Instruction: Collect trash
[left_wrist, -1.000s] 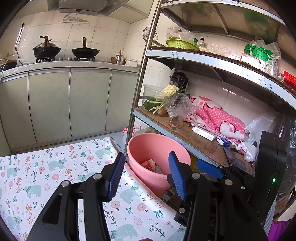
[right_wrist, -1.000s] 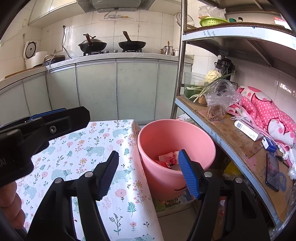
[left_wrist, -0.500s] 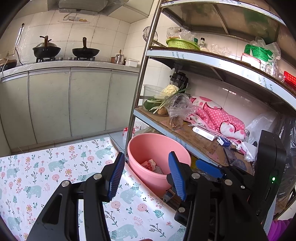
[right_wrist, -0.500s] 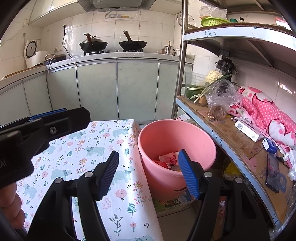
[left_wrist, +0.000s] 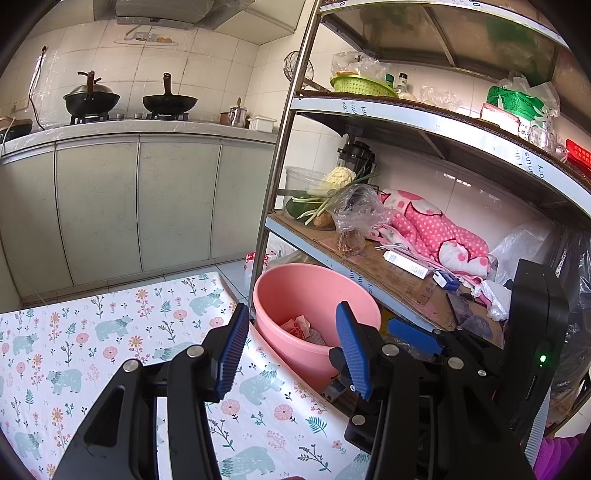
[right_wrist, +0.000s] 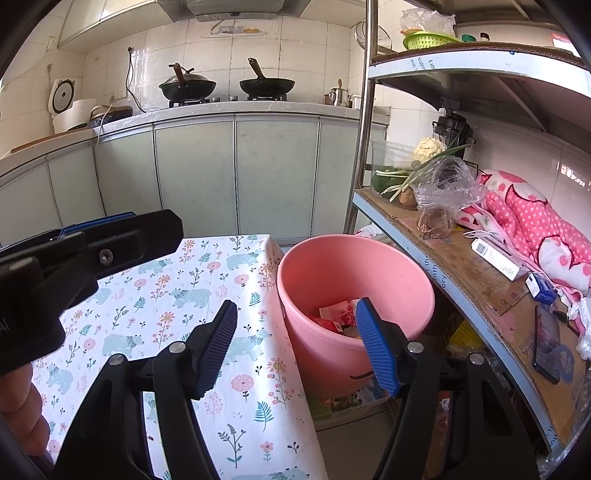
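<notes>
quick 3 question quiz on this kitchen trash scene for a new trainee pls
1. True or false: the right gripper is clamped on a wrapper.
2. Where do the wrappers lie? A) on the floral tablecloth B) inside the pink bucket C) on the shelf
3. What stands between the tablecloth and the metal shelf rack?

Key: 1 false, both the left gripper and the right one stand open with nothing between the pads. 2 B. 3 the pink bucket.

Home kitchen: two woks (right_wrist: 229, 86) on gas stove atop tiled counter w/ cabinets; rice cooker (right_wrist: 70, 107) left of woks; veg-stocked metal shelf rack (left_wrist: 424, 114) to right.
</notes>
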